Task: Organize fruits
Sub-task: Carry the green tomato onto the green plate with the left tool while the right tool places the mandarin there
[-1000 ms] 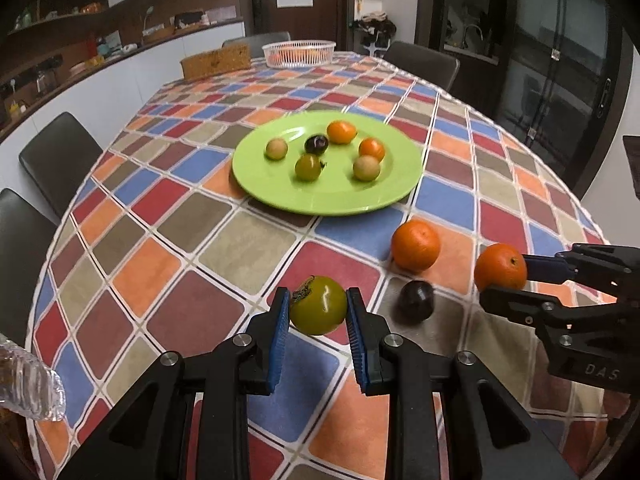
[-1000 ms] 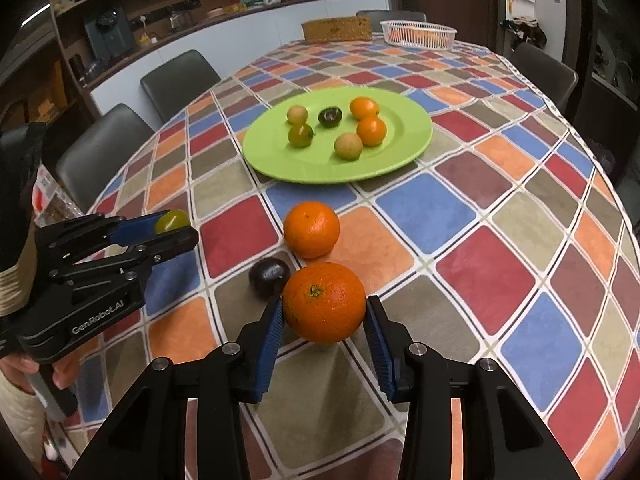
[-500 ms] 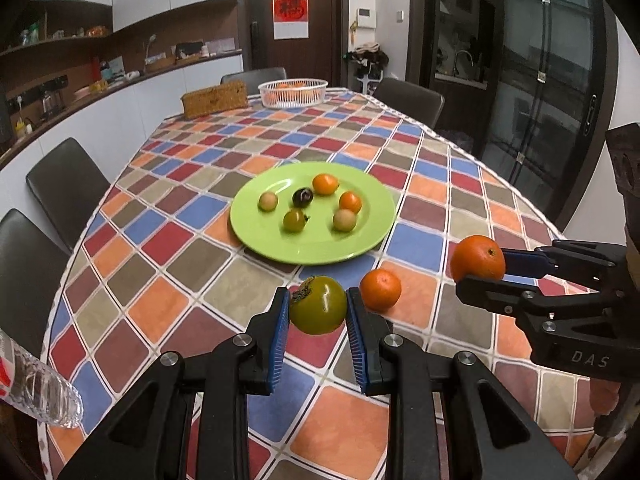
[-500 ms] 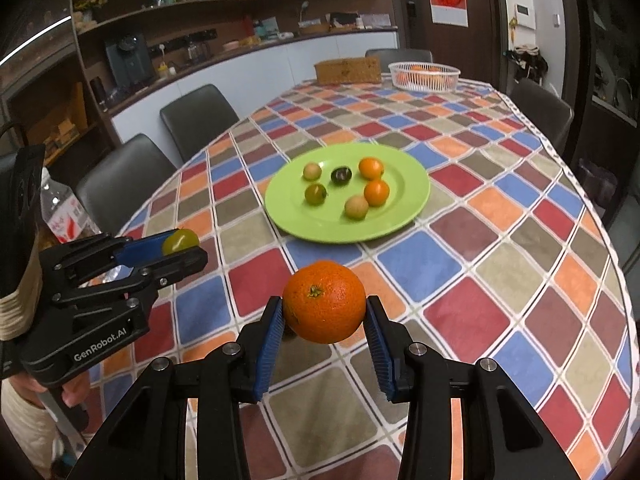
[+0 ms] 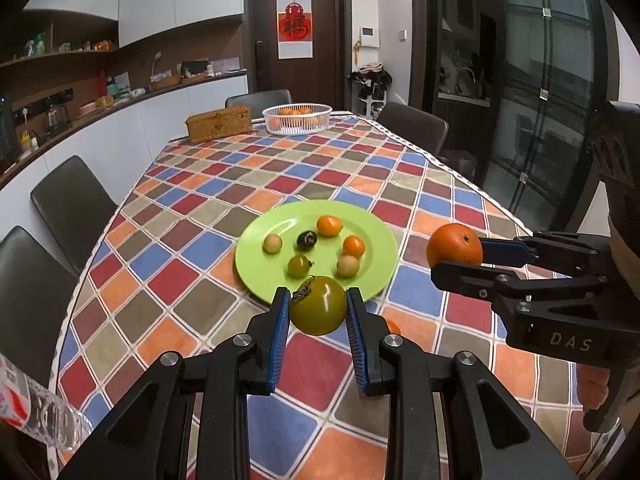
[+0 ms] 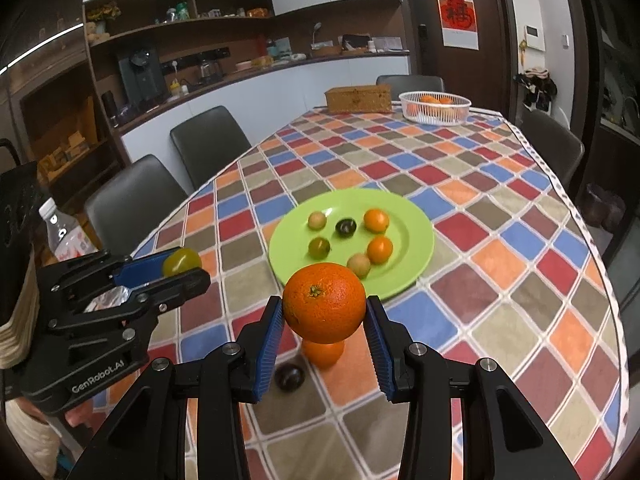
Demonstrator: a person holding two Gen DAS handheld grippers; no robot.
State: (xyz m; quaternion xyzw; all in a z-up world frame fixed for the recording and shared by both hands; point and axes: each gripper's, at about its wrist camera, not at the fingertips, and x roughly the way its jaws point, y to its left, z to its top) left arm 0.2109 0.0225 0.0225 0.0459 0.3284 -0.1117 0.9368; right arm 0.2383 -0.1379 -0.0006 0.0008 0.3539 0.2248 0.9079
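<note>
Two hand-held grippers carrying fruit above a checked tablecloth (image 5: 188, 276), with the green plate (image 5: 256, 276) as landmark. The left gripper (image 5: 318, 312) has its blue-padded jaws closed on a green tomato (image 5: 319, 311), held in the air just short of the plate's near rim. The right gripper (image 6: 325, 314) clamps a large orange (image 6: 324, 308), likewise raised and short of the near rim; seen from the left wrist, it sits to the right of the plate.

Risks, as judged from here: both fruits are round and gripped only at two narrow contact patches, so a tilt or a loosened squeeze could let one roll out and off the table. Both grippers face the same plate from the near side; converging together could make them collide. A fruit released from height may knock the small ones already lying there.

Containers: the plate holds six small fruits, namely two small oranges (image 6: 376, 220), two pale round fruits (image 6: 317, 220), a dark plum-like fruit (image 6: 345, 227) and a small green tomato (image 6: 319, 247). Well beyond the plate, at the far end, a white basket (image 6: 434, 109) holds oranges, with a wicker box (image 6: 358, 99) beside it. Short of the plate, another orange (image 6: 323, 353) and a dark fruit (image 6: 289, 376) rest on the cloth.
</note>
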